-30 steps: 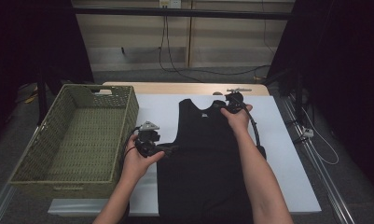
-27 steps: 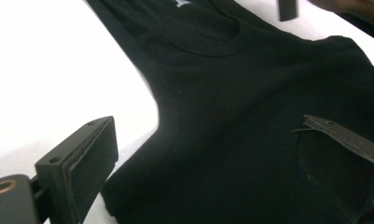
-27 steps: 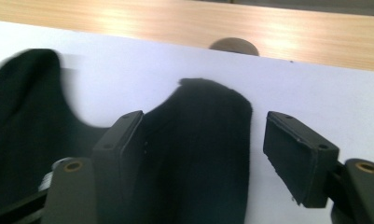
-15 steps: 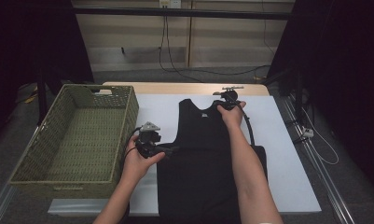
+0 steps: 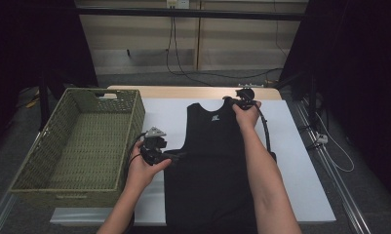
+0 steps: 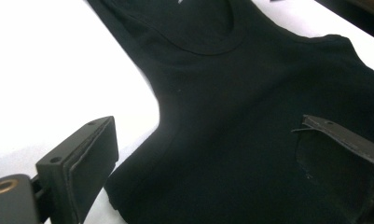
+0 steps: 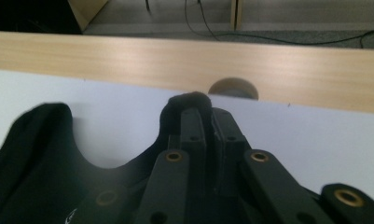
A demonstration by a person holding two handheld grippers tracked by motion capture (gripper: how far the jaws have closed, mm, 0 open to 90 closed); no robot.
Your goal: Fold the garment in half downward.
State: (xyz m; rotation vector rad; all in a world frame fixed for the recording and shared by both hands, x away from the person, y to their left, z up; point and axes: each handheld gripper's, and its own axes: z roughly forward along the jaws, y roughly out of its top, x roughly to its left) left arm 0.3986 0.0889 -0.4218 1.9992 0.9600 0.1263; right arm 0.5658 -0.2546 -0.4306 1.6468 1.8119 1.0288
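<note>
A black sleeveless top (image 5: pixel 212 161) lies flat on the white sheet, neck toward the far edge. My right gripper (image 5: pixel 241 101) is at its far right shoulder strap. Its jaws have just been closing and now stand shut on the strap (image 7: pixel 190 100), which bunches over the right gripper (image 7: pixel 207 116) tips. My left gripper (image 5: pixel 173 156) rests at the top's left side below the armhole. In the left gripper view the left gripper (image 6: pixel 208 158) is open, one jaw over the sheet and the other over the black top (image 6: pixel 231 88). The neckline and other strap (image 7: pixel 40 121) lie to the left.
A green woven basket (image 5: pixel 134 122) stands left of the sheet with nothing in it. The white sheet (image 5: pixel 300 185) covers the table, and a wooden strip (image 7: pixel 128 60) runs along its far edge. Cables hang behind the table.
My right hand has shifted slightly left onto the shoulder strap at the far end. The left hand and the top's body have stayed put.
</note>
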